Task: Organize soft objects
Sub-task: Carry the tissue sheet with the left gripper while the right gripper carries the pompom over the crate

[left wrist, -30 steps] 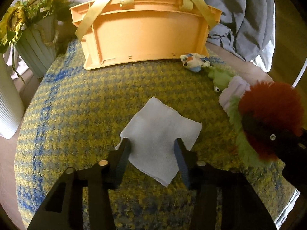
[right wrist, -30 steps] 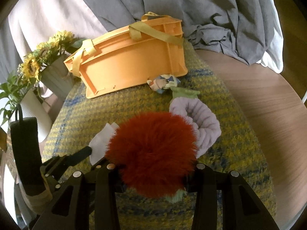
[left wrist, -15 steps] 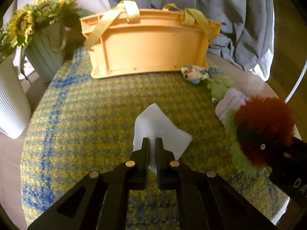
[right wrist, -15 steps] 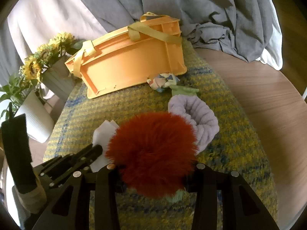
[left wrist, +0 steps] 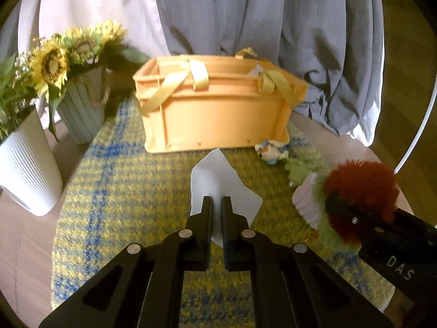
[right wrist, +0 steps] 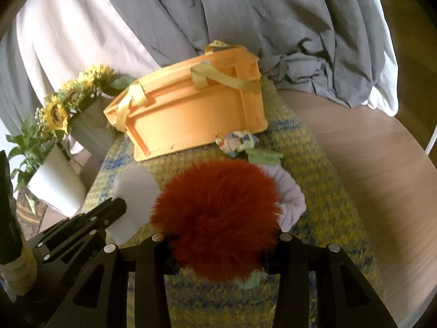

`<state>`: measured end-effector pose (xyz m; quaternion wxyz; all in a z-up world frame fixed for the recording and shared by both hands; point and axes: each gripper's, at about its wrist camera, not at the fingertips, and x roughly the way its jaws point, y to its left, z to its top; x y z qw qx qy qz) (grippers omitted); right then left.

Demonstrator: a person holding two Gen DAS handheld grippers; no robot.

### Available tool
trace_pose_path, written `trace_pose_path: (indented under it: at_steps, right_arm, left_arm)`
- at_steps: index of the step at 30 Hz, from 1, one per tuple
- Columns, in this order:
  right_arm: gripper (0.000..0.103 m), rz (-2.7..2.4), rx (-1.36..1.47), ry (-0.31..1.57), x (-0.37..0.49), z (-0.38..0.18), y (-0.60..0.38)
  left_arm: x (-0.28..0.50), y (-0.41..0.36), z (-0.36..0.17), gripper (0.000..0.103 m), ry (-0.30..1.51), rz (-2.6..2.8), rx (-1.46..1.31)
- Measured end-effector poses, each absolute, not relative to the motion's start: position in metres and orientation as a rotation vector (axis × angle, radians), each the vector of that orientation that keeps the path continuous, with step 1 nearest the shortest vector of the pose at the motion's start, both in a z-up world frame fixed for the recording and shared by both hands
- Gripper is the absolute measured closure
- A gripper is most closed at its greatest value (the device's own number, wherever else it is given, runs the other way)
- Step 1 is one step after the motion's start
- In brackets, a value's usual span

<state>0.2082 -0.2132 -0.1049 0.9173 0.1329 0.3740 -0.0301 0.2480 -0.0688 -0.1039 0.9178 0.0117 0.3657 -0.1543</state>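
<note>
My left gripper [left wrist: 217, 205] is shut on a white cloth [left wrist: 218, 180] and holds it lifted above the yellow-blue mat [left wrist: 114, 191]. My right gripper [right wrist: 218, 248] is shut on a fluffy red pompom toy [right wrist: 218, 213] with green fringe, also raised; the toy also shows in the left wrist view [left wrist: 360, 194]. An orange crate [left wrist: 215, 114] with yellow straps stands at the back of the mat. A lilac scrunchie [right wrist: 289, 194], a green soft toy [right wrist: 262, 155] and a small patterned soft toy [right wrist: 236, 142] lie on the mat by the crate.
A ribbed white pot [left wrist: 24, 169] and a green pot of sunflowers [left wrist: 79, 109] stand at the left. Grey and white fabric [left wrist: 273, 27] hangs behind the crate. The round wooden table [right wrist: 368, 164] extends to the right.
My left gripper closed on the white cloth and lifted it off the mat toward the crate. My right gripper, holding the red pompom, has risen a little.
</note>
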Motion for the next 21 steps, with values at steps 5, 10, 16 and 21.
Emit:
trace_pose_path:
  at_steps: [5, 10, 16, 21]
  right_arm:
    - [0.061, -0.062, 0.259, 0.728, 0.210, -0.091, -0.212]
    - [0.061, -0.055, 0.252, 0.685, 0.214, -0.077, -0.211]
    - [0.061, -0.039, 0.226, 0.626, 0.223, -0.057, -0.207]
    - [0.061, -0.029, 0.215, 0.572, 0.232, -0.040, -0.204]
  left_arm:
    - [0.247, -0.064, -0.086, 0.095, 0.703, -0.312, 0.015]
    - [0.248, -0.057, -0.067, 0.095, 0.652, -0.303, 0.003]
    - [0.250, -0.052, -0.044, 0.095, 0.584, -0.289, -0.009]
    - [0.256, -0.047, -0.027, 0.095, 0.534, -0.275, -0.013]
